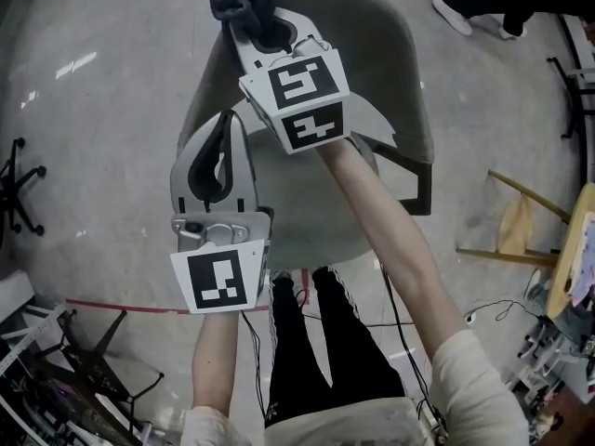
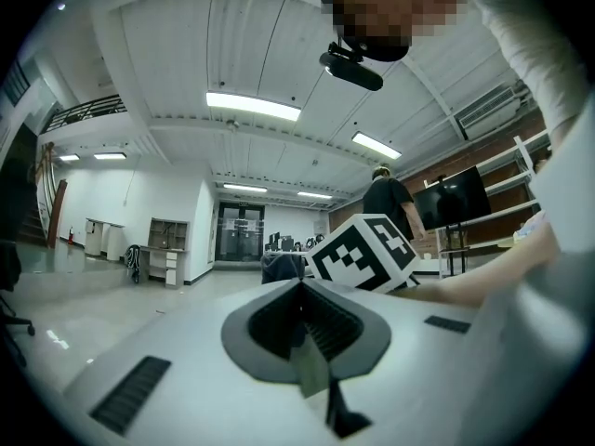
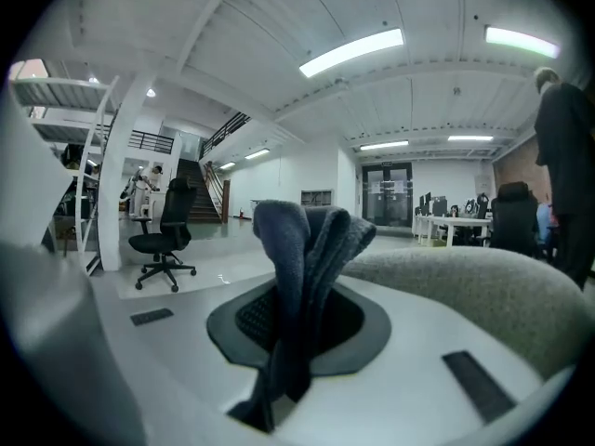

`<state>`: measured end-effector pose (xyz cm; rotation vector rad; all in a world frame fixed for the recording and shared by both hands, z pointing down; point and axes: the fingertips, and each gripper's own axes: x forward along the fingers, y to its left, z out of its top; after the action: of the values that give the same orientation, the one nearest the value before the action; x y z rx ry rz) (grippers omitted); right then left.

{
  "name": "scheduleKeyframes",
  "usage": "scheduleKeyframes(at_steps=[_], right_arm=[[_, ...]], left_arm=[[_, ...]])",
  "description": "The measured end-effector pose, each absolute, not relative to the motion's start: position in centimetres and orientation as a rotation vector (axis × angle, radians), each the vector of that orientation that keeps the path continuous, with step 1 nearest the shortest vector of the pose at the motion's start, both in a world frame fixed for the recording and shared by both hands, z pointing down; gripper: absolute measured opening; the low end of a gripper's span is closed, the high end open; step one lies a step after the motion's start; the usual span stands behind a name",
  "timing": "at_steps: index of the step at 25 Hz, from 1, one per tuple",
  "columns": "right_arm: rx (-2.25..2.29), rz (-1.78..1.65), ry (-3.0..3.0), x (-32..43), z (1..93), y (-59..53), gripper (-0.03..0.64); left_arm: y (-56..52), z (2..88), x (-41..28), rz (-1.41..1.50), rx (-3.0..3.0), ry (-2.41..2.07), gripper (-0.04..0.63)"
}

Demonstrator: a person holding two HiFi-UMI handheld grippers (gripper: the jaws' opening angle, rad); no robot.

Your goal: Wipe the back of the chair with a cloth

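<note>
A grey-green upholstered chair [image 1: 372, 72] stands below me, its curved back [image 1: 409, 82] rising at the far side. My right gripper [image 1: 265, 28] is shut on a dark blue cloth [image 1: 240, 3] at the left top edge of the chair back. In the right gripper view the cloth [image 3: 302, 268] sticks up between the jaws, with the chair back [image 3: 465, 291] just to its right. My left gripper [image 1: 223, 130] hovers nearer me, over the chair's left side, shut and empty. The left gripper view shows its jaws pressed together and the right gripper's marker cube [image 2: 364, 254] ahead.
My legs in black trousers [image 1: 316, 342] stand at the chair's near edge. A wooden frame [image 1: 521, 221] is on the right, a black chair base [image 1: 19, 198] on the left, red floor tape [image 1: 112, 305] near me. Another person's shoes [image 1: 465, 7] are far right. An office chair [image 3: 167, 230] stands beyond.
</note>
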<state>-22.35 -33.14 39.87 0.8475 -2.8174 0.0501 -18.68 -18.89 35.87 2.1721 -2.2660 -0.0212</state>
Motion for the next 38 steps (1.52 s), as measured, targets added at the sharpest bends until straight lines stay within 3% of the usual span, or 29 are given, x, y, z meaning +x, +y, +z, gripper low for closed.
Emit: scheduleKeyframes(at_steps=[19, 38], right_arm=[[1.404, 0.055, -2.569, -7.0, 39.2, -39.0, 0.058], [1.576, 0.007, -2.425, -0.6, 39.3, -38.4, 0.058]], left_arm=[[-21.5, 37.1, -13.5, 0.009, 2.298, -2.106, 0.012], [-21.0, 37.4, -11.0, 0.001, 2.339, -2.048, 0.012]])
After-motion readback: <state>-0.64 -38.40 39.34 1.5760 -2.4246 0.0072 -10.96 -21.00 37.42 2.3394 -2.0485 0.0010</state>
